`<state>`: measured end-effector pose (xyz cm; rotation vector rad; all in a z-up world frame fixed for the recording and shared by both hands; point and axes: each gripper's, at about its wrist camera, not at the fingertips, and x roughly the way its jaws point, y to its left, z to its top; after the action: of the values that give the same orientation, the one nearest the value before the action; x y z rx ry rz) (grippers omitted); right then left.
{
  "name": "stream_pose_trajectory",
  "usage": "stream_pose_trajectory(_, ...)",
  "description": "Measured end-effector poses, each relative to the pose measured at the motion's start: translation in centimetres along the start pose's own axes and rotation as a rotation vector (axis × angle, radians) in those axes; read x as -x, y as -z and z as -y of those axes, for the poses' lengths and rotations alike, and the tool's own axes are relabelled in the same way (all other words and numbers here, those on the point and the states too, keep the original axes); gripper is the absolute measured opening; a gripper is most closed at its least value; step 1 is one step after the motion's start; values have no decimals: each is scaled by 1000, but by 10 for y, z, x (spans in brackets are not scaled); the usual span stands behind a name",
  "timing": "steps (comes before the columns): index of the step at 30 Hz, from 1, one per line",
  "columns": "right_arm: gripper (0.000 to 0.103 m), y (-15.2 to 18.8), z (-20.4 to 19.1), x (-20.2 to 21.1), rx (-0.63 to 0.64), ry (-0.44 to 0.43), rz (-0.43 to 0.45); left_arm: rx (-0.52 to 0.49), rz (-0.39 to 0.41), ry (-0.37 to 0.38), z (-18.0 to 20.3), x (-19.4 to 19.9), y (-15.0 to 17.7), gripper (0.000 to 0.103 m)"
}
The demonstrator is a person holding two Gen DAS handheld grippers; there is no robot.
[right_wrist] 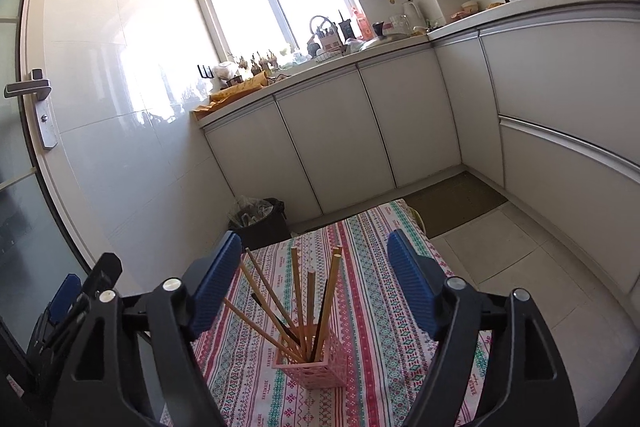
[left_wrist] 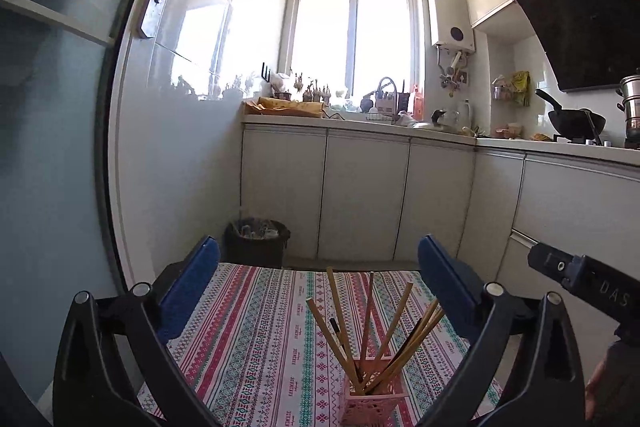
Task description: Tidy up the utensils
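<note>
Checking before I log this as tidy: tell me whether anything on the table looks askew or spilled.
Nothing spilled. The chopsticks all stand inside the pink holder, though fanned out at different angles rather than bunched. Both tools, left and right, are open and empty.

Chopsticks [left_wrist: 360,331] fan from a pink basket [left_wrist: 370,409] on the patterned tablecloth [left_wrist: 256,339]; left hand-held gripper [left_wrist: 320,279] gapes empty
</note>
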<state>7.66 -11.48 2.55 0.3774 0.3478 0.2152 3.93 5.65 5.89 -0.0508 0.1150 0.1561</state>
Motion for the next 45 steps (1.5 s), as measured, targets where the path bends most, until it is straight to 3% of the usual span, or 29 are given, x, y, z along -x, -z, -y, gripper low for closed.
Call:
stream_pose_trajectory(4,88,7,4,3,22,40,-18,-14,-15,3,6,0,0,96)
stream_pose_trajectory(11,92,12,8,3,90,162,4,-68,-26,-26,20,7,2,96)
stream_pose_trajectory(18,92,12,21,6,73,194,-37,-111,-41,-66,30,10,6,96)
stream_pose_trajectory(30,94,13,24,12,123,255,-47,-69,-126,-56,36,0,8,96)
stream_pose_trajectory(45,94,11,29,16,112,256,-56,-67,-165,-55,42,-1,11,96)
